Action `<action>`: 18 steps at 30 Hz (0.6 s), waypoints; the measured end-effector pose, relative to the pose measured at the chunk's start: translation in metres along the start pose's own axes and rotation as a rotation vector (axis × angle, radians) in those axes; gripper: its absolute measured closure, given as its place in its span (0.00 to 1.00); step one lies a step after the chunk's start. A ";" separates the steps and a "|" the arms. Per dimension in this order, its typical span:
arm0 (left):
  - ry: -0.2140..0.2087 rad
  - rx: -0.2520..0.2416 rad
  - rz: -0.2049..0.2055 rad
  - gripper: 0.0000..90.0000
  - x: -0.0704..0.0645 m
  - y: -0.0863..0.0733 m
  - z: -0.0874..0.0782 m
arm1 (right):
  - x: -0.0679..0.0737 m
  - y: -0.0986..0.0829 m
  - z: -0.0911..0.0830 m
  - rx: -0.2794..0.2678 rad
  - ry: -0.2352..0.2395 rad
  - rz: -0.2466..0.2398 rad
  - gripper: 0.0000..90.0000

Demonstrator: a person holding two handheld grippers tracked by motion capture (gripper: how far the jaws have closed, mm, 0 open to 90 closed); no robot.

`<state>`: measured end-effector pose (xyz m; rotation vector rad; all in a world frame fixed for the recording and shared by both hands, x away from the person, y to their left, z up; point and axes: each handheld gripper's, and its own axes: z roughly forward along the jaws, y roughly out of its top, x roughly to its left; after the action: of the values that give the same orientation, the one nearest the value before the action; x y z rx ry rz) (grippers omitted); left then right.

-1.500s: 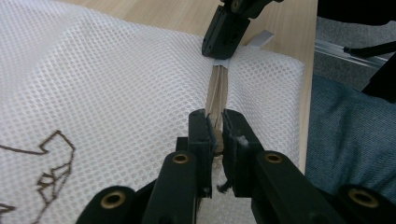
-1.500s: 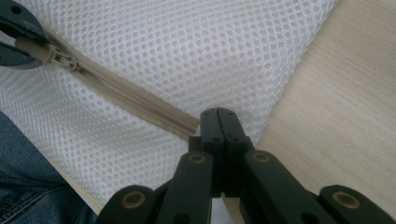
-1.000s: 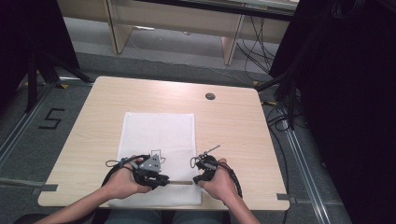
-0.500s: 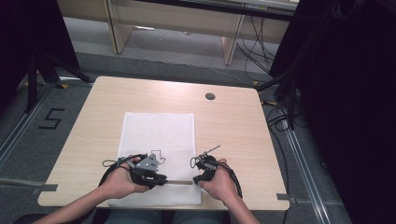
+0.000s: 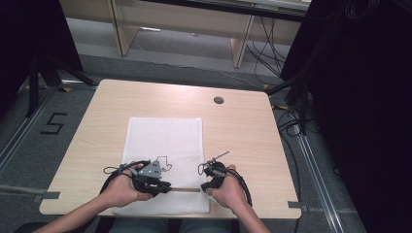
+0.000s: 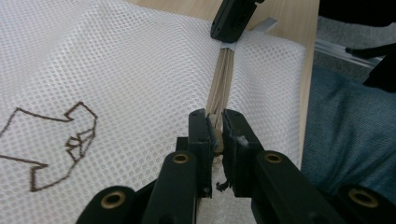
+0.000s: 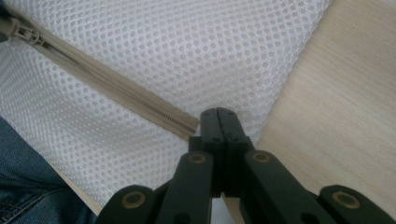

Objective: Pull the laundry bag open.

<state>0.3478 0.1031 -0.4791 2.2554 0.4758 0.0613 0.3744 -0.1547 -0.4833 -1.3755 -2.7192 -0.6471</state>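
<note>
Fingers of left gripper (image 6: 215, 126) pinch the zipper pull (image 6: 215, 135) of the mesh bag (image 5: 165, 141). Right gripper (image 7: 217, 116) clamps the bag's zipper end. Left gripper has shifted slightly leftward.

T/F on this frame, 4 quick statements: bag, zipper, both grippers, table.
1. The left gripper is shut on the zipper pull. True.
2. The right gripper is wide open above bare wood. False: its jaws are closed at the mesh bag edge, by the zipper end.
3. The bag carries a dark outline drawing. True.
4. The bag lies at the table far edge. False: it lies near the person's edge.
</note>
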 end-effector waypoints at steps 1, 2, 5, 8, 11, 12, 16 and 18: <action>0.004 0.002 -0.019 0.91 -0.002 0.000 0.000 | 0.000 0.000 0.000 -0.002 0.000 -0.001 1.00; 0.004 0.001 -0.019 0.91 -0.002 0.000 0.000 | 0.001 0.000 0.000 -0.003 0.000 -0.003 1.00; 0.009 0.005 -0.010 0.91 -0.001 -0.001 -0.002 | 0.001 0.000 0.000 0.002 -0.003 -0.003 1.00; 0.009 -0.001 -0.023 0.91 0.000 -0.002 -0.004 | 0.001 0.000 0.000 0.000 -0.003 -0.004 1.00; 0.007 0.000 -0.027 0.91 -0.001 -0.003 -0.004 | 0.001 0.000 0.000 0.000 -0.003 -0.005 1.00; 0.007 0.001 -0.025 0.91 0.000 -0.003 -0.005 | 0.001 0.000 0.000 0.000 -0.003 -0.004 1.00; 0.005 0.000 -0.024 0.91 -0.001 -0.003 -0.005 | 0.001 0.000 0.000 0.000 -0.003 -0.003 1.00; -0.001 -0.001 -0.024 0.91 -0.001 -0.003 -0.005 | 0.001 0.000 0.000 0.001 -0.003 -0.003 1.00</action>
<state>0.3452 0.1080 -0.4780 2.2481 0.5023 0.0480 0.3738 -0.1541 -0.4829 -1.3737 -2.7243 -0.6445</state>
